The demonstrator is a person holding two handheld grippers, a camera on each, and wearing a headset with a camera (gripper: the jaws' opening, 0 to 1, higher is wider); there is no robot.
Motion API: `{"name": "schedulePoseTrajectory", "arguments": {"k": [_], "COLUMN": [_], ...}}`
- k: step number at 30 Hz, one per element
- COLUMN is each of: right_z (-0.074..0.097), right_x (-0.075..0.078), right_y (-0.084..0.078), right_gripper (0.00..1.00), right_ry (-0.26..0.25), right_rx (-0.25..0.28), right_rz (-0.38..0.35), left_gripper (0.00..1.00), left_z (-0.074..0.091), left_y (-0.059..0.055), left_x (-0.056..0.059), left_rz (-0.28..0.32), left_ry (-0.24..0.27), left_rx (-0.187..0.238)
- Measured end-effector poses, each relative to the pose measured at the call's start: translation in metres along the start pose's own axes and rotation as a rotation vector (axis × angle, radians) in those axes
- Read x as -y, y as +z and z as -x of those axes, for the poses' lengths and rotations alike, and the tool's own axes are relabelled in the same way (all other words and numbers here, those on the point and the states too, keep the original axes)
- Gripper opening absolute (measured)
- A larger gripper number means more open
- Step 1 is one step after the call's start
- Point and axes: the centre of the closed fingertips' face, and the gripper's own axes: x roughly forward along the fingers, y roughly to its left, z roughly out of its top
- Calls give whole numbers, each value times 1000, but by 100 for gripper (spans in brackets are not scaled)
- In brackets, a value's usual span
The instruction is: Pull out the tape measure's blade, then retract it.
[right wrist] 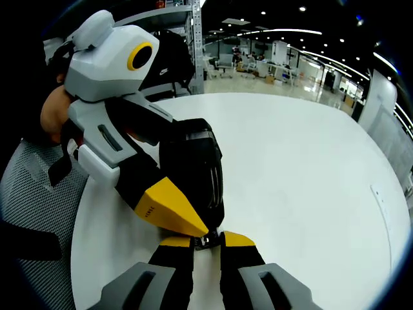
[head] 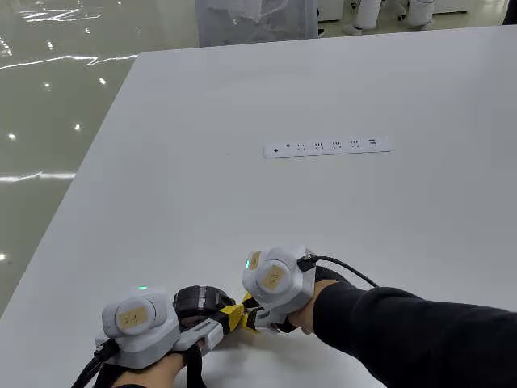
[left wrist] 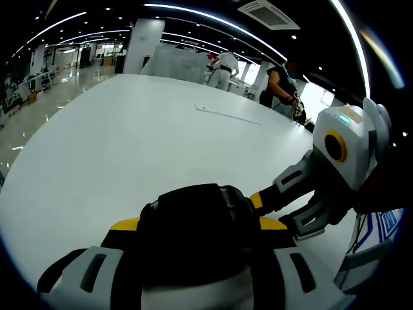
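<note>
A black tape measure [head: 202,301] rests near the front edge of the white table [head: 266,202]. My left gripper [head: 215,314] is shut on its case. In the left gripper view the case [left wrist: 200,239] sits wide between the yellow-tipped jaws of the left gripper [left wrist: 197,226]. My right gripper [head: 250,318] points left at the case from the other side. In the right gripper view the right gripper [right wrist: 208,242] is shut on the small metal hook of the blade, right against the tape measure [right wrist: 193,171]. Hardly any blade shows outside the case.
A white power strip [head: 327,147] lies flat at mid-table, well beyond the grippers. The table's left edge [head: 77,174] drops to a glossy floor. A mesh chair [right wrist: 32,213] is behind the left gripper. People stand [left wrist: 222,68] past the far end.
</note>
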Motion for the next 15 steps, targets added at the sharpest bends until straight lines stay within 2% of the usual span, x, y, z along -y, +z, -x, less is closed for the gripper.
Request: {"name": "schedulePoseTrajectory", "arguments": {"k": [5,15], "right_z": [1,10], "right_x": [0,0], "right_y": [-1,-3], "right_gripper": [12,11], "right_ry": [-14,-42], "right_rx": [7,24], "right_rz": [-35,-53], "left_gripper": [63,63], "left_z": [-1,-2], "left_y": [0,0], "left_x": [-1,-1], "left_rz": [0,-4], "left_ry": [3,4], "left_rx": [-1,2]}}
